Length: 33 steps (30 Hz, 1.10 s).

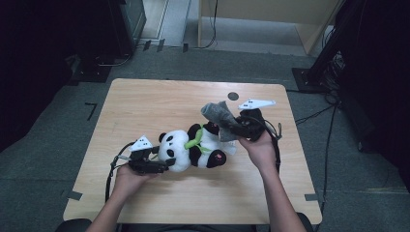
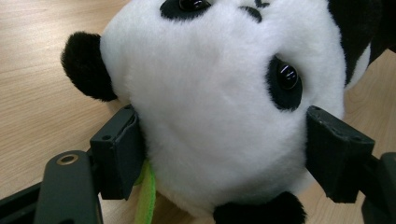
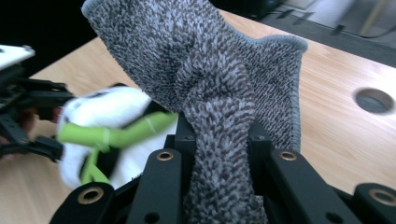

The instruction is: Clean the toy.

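**Gripping at Both Ends: One Panda, One Cloth**

Lying on its side near the middle of the wooden surface (image 1: pixel 145 96) is one plush panda (image 1: pixel 193 147), black and white, with a green strap around its neck. One grey knitted cloth (image 1: pixel 218 115) is raised just above the panda's lower body, towards the far right of the surface.

Left tool (image 1: pixel 153 165): jaws set either side of the panda's head, pads pressed into the white plush, as the left gripper view (image 2: pixel 219 154) confirms. The toy is clamped at the head.

Right tool (image 1: pixel 237 129): clenched on the cloth. In the right gripper view (image 3: pixel 219 154) the grey fabric (image 3: pixel 210 88) is bunched tightly between the two jaws and fans out above them. The panda (image 3: pixel 107 121) lies beyond, with the left tool at the far edge.

Count: two tools, two hands, one toy, one cloth. One round hole (image 1: pixel 233 96) is cut into the surface near its far edge. No containers are present.
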Motion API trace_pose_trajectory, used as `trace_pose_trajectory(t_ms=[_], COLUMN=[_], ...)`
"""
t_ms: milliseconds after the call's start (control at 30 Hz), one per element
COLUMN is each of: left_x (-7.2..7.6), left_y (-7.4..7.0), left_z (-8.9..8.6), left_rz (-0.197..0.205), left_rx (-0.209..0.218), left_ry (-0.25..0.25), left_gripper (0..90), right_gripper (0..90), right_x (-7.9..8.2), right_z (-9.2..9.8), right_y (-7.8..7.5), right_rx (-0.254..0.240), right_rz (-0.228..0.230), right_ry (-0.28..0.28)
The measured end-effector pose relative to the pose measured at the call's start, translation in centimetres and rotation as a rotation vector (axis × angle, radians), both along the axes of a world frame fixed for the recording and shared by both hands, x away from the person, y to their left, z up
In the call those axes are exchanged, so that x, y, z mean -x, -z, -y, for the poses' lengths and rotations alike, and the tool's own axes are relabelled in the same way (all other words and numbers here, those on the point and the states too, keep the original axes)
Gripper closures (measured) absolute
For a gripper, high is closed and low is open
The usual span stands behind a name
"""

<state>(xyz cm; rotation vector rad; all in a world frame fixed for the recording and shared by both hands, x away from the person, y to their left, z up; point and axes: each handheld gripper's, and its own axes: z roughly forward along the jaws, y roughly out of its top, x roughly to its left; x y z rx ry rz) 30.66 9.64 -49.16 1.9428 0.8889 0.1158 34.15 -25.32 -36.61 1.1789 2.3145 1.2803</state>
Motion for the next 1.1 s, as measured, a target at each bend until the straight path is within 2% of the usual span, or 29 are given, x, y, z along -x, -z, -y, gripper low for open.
trace_pose_trajectory(t_ms=[267, 300, 333, 433, 467, 500, 533, 600, 700, 733, 767, 867, 967, 1000, 1033, 1100], left_x=[-0.1, -0.1, -0.2, -0.2, -0.2, -0.2, -0.2, -0.3, -0.3, -0.3, -0.2, -0.1, 0.0, 0.0, 0.0, -0.2], left_y=[0.0, 0.0, -0.1, -0.1, -0.1, -0.1, -0.1, -0.2, -0.4, -0.4, -0.4, -0.3, -0.3, -0.3, -0.2, -0.4], left_z=[0.0, 0.0, 0.1, 0.2, 0.2, 0.2, 0.2, 0.3, 0.4, 0.4, 0.4, 0.4, 0.4, 0.4, 0.4, 0.5], left_rz=[0.0, 0.0, -0.001, 0.001, 0.001, 0.001, 0.001, 0.001, 0.009, 0.009, 0.016, 0.017, 0.016, 0.016, 0.009, -0.014], left_rx=[-0.004, -0.004, -0.006, -0.009, -0.009, -0.01, -0.01, -0.019, -0.032, -0.032, -0.037, -0.028, -0.036, -0.036, -0.035, -0.035], left_ry=[0.003, 0.003, 0.001, 0.001, 0.001, 0.001, 0.001, 0.002, -0.003, -0.003, -0.005, -0.015, -0.019, -0.019, -0.023, -0.029], left_gripper=[22.4, 22.5, 22.8, 23.2, 23.3, 23.4, 23.4, 23.7, 25.2, 26.4, 27.9, 30.3, 31.6, 31.9, 32.7, 34.1], right_gripper=[74.5, 74.5, 74.6, 74.5, 74.5, 74.5, 74.5, 74.5, 74.5, 74.5, 74.4, 74.3, 74.4, 74.4, 74.3, 74.4], right_x=[-2.2, -2.2, -2.9, -3.6, -3.6, -4.1, -4.1, -5.0, -5.2, -5.2, -5.4, -5.6, -5.9, -5.9, -5.9, -6.1], right_z=[-4.8, -4.8, -6.2, -8.0, -8.0, -9.4, -9.4, -11.2, -12.9, -12.9, -14.3, -15.6, -16.7, -16.7, -17.1, -16.9], right_y=[-1.1, -1.1, -1.1, -1.0, -1.0, -0.8, -0.8, -0.2, 0.5, 0.5, 1.2, 2.4, 3.6, 3.6, 4.2, 4.4], right_rx=[0.048, 0.048, 0.047, 0.067, 0.067, 0.08, 0.08, 0.089, 0.106, 0.106, 0.124, 0.141, 0.179, 0.179, 0.208, 0.208], right_rz=[-0.008, -0.008, -0.018, -0.026, -0.026, -0.027, -0.027, -0.061, -0.078, -0.078, -0.085, -0.115, -0.186, -0.186, -0.193, -0.192], right_ry=[-0.096, -0.096, -0.12, -0.149, -0.149, -0.172, -0.172, -0.2, -0.23, -0.23, -0.249, -0.274, -0.302, -0.302, -0.315, -0.313])
